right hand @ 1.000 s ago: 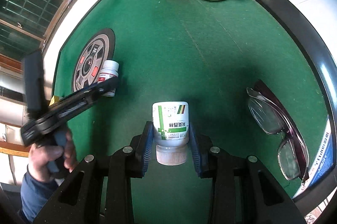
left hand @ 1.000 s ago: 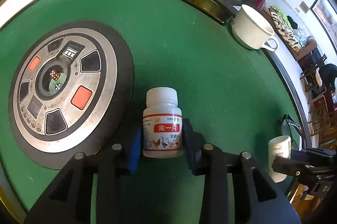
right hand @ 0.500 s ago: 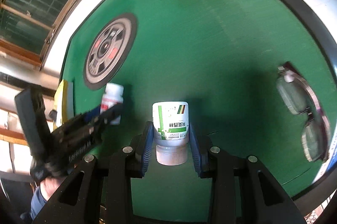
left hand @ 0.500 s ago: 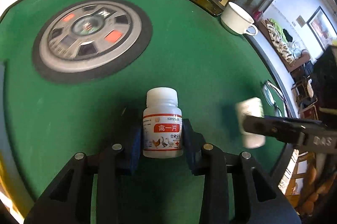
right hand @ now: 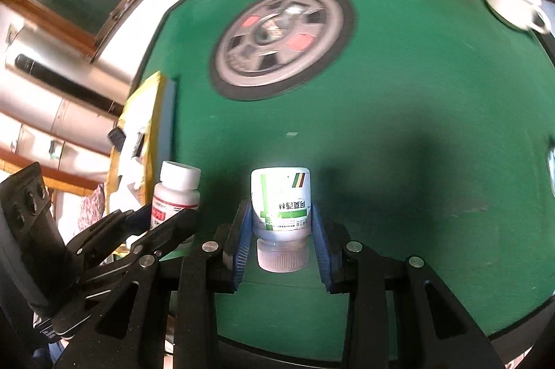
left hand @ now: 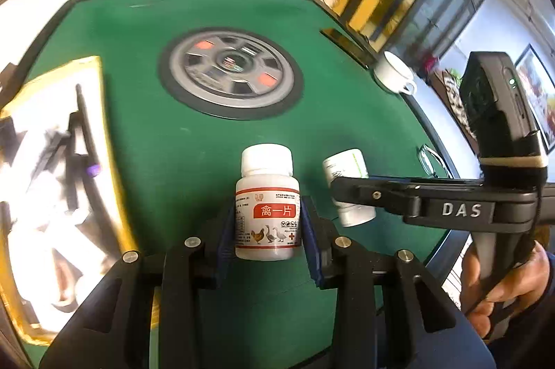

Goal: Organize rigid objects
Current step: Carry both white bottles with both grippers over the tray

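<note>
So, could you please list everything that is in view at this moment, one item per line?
Red-labelled white pill bottle: one, white with red label, between the left gripper's pads.
Green-labelled white pill bottle: one, white with green label, cap towards the camera, in the right gripper.
Green felt table: one, green.
Round silver-and-black control panel: one, with orange buttons, table centre.
White ceramic cup: one, far table edge.
Eyeglasses: one pair, dark frame, right table edge.
Yellow-rimmed tray: one, left side, contents blurred.
Left gripper: black, blue pads.
Right gripper: black, blue pads.
Hand: one, holding the right gripper's handle.
</note>
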